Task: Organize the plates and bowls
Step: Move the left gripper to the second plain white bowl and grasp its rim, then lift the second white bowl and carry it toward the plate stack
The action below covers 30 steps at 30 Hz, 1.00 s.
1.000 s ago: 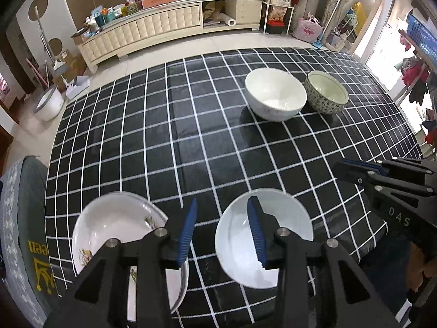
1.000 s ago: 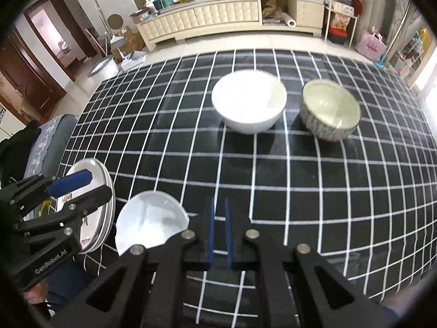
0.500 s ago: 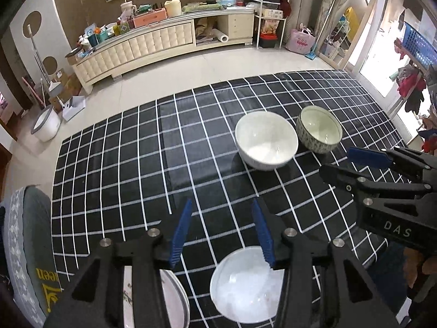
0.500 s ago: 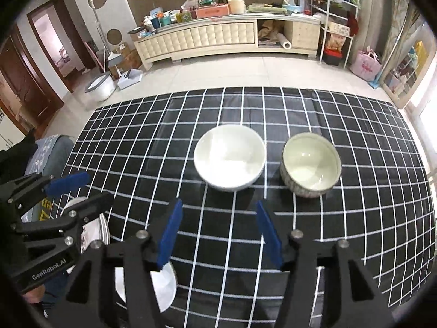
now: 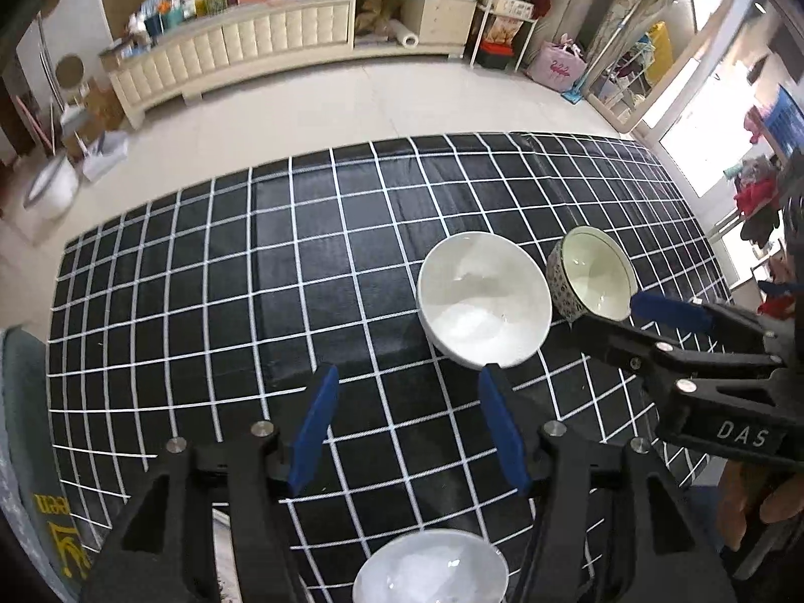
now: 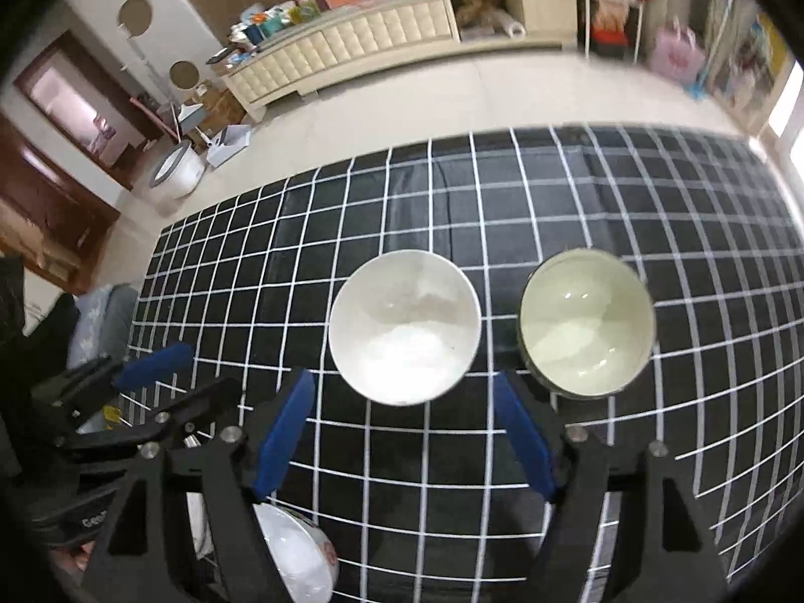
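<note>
A cluttered cream sideboard (image 5: 241, 50) stands behind the checked tablecloth (image 5: 201, 301).

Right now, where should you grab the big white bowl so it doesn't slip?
Probably by its near rim. The big white bowl sits upright and empty on the checked tablecloth, too wide to straddle. One finger of the right hand-held gripper, whose jaws have just been opening, could go inside the wall and one outside, coming from above on the near side, away from the patterned bowl beside it.
</note>
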{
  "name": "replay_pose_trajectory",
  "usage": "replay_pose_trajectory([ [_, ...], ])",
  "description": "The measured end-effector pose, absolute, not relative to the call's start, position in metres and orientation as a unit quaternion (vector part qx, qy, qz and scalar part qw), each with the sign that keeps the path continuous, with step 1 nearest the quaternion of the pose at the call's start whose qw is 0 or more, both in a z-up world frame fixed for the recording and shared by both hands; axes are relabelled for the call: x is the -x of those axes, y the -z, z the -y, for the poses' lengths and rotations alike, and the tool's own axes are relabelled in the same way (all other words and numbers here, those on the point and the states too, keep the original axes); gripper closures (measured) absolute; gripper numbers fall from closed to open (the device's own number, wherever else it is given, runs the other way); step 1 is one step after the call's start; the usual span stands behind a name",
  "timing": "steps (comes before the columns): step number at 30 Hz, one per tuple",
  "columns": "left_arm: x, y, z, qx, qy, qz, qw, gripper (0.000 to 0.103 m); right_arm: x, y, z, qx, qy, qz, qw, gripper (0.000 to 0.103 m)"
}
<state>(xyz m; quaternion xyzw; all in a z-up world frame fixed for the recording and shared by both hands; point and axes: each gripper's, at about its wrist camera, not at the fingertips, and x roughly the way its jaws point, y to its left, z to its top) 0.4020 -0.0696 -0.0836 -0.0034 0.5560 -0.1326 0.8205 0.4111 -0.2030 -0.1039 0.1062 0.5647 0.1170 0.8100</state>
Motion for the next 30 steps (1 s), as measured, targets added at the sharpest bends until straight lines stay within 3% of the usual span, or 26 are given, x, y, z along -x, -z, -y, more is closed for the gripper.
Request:
replay_pose_trajectory([
  [14, -0.453, 0.128, 0.083, -0.016, 0.129, -0.583, 0.802, 0.048, -0.441, 0.144, 0.204, -0.119, -0.104, -0.598, 0.786, 0.026],
  [17, -0.457, 0.14, 0.088, -0.022, 0.137, -0.59, 0.795, 0.054, -0.444, 0.147, 0.202, -0.116, -0.105, -0.601, 0.784, 0.033],
  [23, -0.465, 0.155, 0.09, -0.023, 0.14, -0.601, 0.786, 0.067, -0.451, 0.159, 0.203, -0.114, -0.101, -0.606, 0.781, 0.035],
  [25, -0.468, 0.159, 0.091, -0.021, 0.146, -0.603, 0.784, 0.069, -0.452, 0.166, 0.202, -0.11, -0.1, -0.613, 0.776, 0.045],
  [30, -0.473, 0.166, 0.094, -0.026, 0.157, -0.605, 0.78, 0.075, -0.455, 0.175, 0.203, -0.107, -0.097, -0.617, 0.774, 0.053],
])
